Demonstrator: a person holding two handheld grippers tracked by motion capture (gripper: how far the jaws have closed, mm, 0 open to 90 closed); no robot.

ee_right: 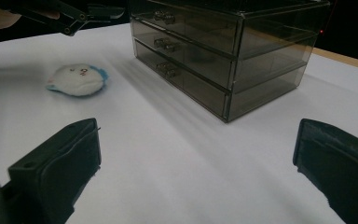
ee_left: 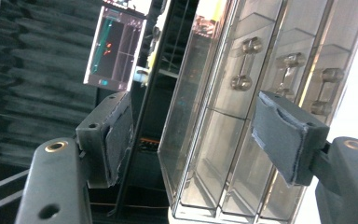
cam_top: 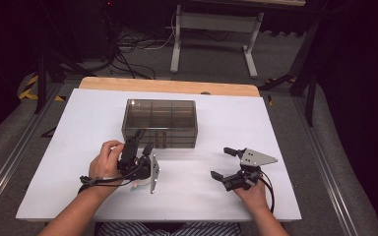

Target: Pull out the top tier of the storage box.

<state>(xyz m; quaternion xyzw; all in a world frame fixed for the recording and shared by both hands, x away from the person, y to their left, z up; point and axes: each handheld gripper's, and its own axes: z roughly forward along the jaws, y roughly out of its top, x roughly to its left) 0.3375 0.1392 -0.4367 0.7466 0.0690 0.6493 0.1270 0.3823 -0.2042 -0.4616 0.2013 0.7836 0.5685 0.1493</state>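
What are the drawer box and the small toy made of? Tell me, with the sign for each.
Drawer box: apparently smoky clear hard plastic, glossy; you see through its walls, and they reflect light.
Small toy: probably plush fabric, matt; its outline is fuzzy and rounded.

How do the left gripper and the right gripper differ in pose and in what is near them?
The left gripper points at the smoky clear plastic drawer box, its handles close ahead; the right gripper rests apart over bare white table. The left is rolled sideways; the right lies level. Both have open black fingers, holding nothing.
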